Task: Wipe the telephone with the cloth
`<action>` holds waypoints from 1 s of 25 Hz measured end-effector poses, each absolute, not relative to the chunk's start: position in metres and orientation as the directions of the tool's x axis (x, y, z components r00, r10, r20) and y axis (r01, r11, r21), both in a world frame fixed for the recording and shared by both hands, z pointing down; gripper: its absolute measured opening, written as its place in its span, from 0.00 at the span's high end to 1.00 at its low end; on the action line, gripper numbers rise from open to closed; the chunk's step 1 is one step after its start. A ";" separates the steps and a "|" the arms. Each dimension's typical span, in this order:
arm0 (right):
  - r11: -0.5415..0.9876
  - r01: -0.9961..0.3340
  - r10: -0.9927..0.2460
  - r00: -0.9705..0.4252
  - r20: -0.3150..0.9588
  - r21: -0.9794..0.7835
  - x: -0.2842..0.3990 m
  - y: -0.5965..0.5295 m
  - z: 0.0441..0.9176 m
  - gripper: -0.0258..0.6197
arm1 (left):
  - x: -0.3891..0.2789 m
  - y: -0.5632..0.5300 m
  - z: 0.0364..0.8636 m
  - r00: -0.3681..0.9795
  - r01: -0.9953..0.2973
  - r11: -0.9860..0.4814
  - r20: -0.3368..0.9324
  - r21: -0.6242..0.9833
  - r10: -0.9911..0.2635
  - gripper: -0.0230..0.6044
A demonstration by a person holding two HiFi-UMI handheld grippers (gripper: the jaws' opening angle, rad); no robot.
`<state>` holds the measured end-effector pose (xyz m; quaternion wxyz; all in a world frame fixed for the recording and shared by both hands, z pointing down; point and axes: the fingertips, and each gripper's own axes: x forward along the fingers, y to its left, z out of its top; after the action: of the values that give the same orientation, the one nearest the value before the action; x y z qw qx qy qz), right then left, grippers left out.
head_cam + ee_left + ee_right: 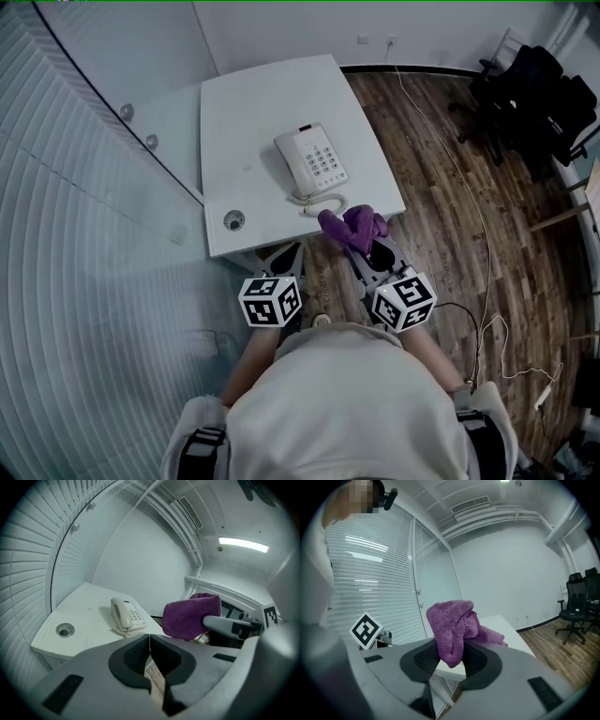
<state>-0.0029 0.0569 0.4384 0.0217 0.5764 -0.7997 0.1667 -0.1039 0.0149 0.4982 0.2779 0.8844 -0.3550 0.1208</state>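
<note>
Right claw (449, 657) clamped on purple cloth (447, 620); left claw (150, 644) closed, empty; telephone (311, 161) ahead on table (244, 112).

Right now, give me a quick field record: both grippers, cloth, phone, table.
left gripper: shut, nothing between jaws
right gripper: shut on purple cloth
telephone: on white table, handset on cradle
cloth vs telephone: apart, cloth held at table's near edge
table extras: round grommet near front corner
</note>
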 end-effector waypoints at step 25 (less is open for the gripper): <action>0.313 -0.920 -0.906 -0.364 0.218 -0.235 0.020 -0.078 0.427 0.77 | -0.137 -0.079 0.496 0.606 -0.793 -0.459 0.447 0.401 -0.658 0.93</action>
<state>0.0196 -0.0780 0.4274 0.0226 0.5636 -0.8099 0.1608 -0.1372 -0.0787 0.4959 0.2948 0.8462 -0.4287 0.1147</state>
